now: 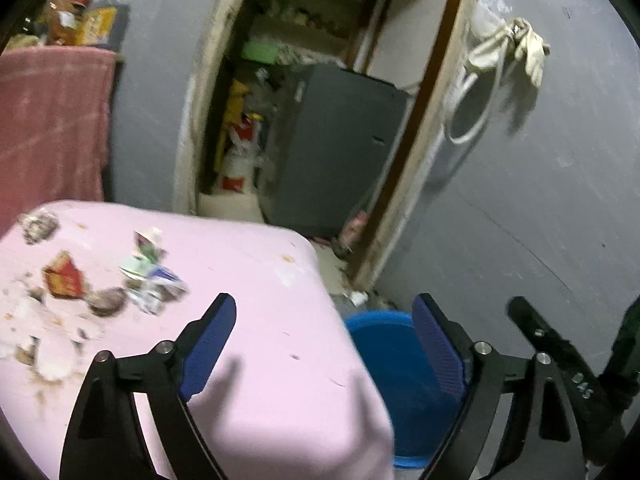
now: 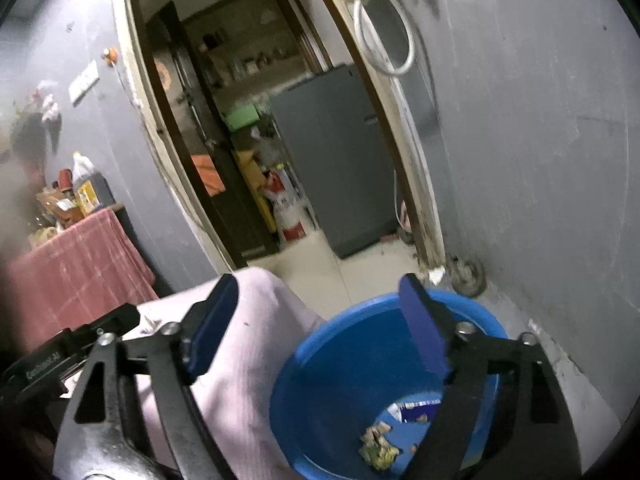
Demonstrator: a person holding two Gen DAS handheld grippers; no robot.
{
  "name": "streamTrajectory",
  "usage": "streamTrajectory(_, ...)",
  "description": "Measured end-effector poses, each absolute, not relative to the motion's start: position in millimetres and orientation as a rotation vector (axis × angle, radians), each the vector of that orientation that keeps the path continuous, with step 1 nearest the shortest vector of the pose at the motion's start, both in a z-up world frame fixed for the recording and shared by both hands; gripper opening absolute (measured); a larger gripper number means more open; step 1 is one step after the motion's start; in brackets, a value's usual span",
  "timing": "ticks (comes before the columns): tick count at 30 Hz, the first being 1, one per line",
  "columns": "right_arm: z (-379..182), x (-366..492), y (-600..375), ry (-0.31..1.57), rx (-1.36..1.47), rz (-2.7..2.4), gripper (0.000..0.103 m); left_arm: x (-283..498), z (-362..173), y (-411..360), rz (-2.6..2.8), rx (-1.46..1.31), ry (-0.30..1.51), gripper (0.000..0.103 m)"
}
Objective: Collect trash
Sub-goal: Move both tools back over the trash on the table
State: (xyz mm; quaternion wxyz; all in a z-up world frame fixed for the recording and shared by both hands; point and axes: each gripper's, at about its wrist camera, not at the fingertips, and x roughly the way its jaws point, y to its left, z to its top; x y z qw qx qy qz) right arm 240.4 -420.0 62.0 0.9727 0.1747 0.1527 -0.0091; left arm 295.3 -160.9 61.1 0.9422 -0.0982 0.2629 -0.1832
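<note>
Trash lies on the pink-covered table at the left: a red wrapper, crumpled white and blue wrappers, a brown lump and crumbs. My left gripper is open and empty above the table's right corner, right of the trash. A blue bucket stands on the floor beside the table. My right gripper is open and empty above the bucket, which holds a blue-white wrapper and crumpled scraps. The right gripper's fingers show in the left wrist view.
A grey wall stands right of the bucket. A doorway leads to a room with a grey fridge and a fire extinguisher. A red-clothed side table with bottles and boxes stands at the left. Gloves hang on the wall.
</note>
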Motion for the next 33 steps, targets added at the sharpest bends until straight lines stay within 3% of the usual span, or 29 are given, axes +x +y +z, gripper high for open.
streamTrajectory(2, 66.4, 237.6, -411.8, 0.274, 0.335, -0.002, 0.093, 291.4, 65.9, -153.3, -0.346, -0.186, 0.511, 0.088)
streamTrajectory(5, 72.1, 232.9, -399.8, 0.234, 0.305, 0.023, 0.098, 283.8, 70.3, -142.8, -0.290, -0.175, 0.464, 0.101)
streamTrajectory(9, 79.1, 224.8, -379.7, 0.168, 0.253, 0.054, 0.103, 278.1, 76.1, -125.5, -0.255, -0.183, 0.416, 0.101)
streamTrajectory(19, 92.0, 216.5, -330.2, 0.056, 0.170, 0.131, 0.103, 254.2, 82.5, -81.1, -0.171, -0.151, 0.329, 0.101)
streamTrajectory(33, 97.4, 249.4, -249.9, 0.056, 0.083, 0.270, 0.103, 244.7, 72.4, -8.8, -0.046, -0.095, 0.263, 0.101)
